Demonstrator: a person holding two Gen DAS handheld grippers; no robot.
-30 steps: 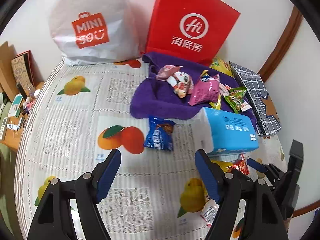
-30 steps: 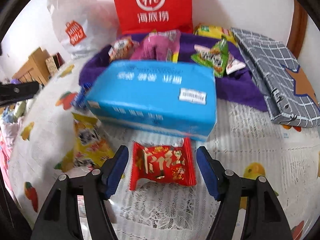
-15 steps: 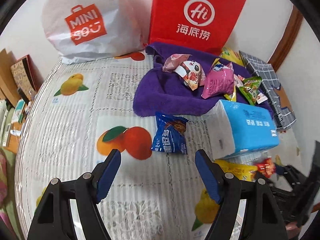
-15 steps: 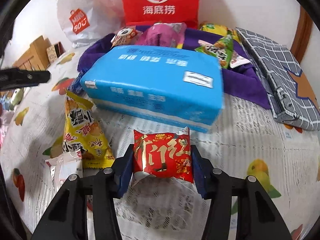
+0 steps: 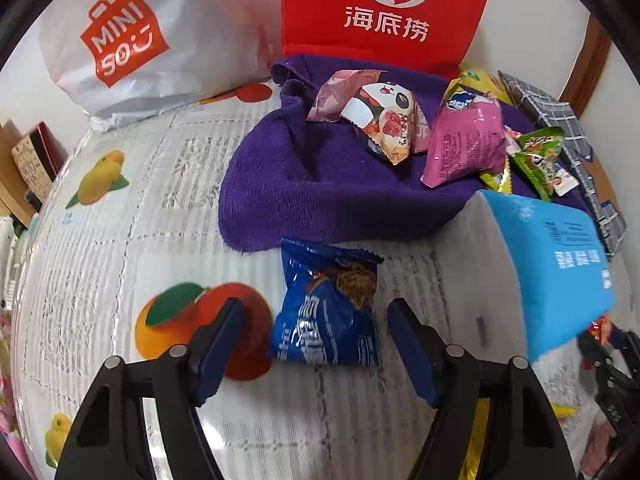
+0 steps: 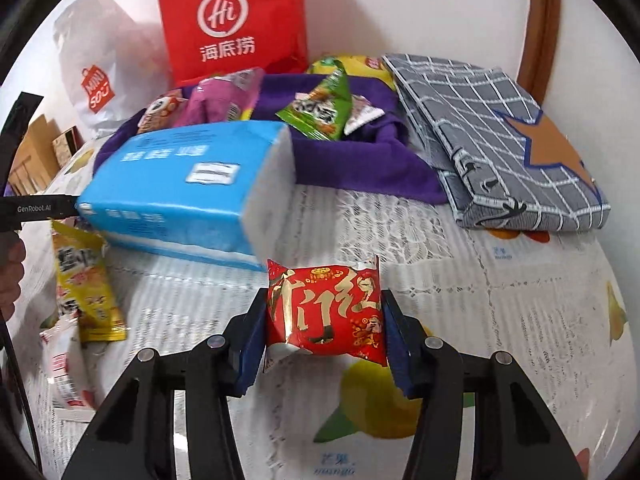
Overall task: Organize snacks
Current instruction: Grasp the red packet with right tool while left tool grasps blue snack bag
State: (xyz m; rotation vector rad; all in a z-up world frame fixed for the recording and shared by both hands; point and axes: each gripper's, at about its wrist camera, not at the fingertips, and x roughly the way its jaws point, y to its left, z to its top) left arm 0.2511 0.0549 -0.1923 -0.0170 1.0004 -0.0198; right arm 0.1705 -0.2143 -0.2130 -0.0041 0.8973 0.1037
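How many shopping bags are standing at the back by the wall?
2: a white Miniso bag on the left, and a red bag to its right, behind the purple towel. No others show.

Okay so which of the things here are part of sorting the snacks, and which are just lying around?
Part of the job:
red snack packet, gripped by the right gripper
blue snack packet, between the open fingers of the left gripper
pink packet and green packet on the purple towel
yellow packet

Just lying about:
blue tissue pack
grey checked cloth
red Hi bag
white Miniso bag
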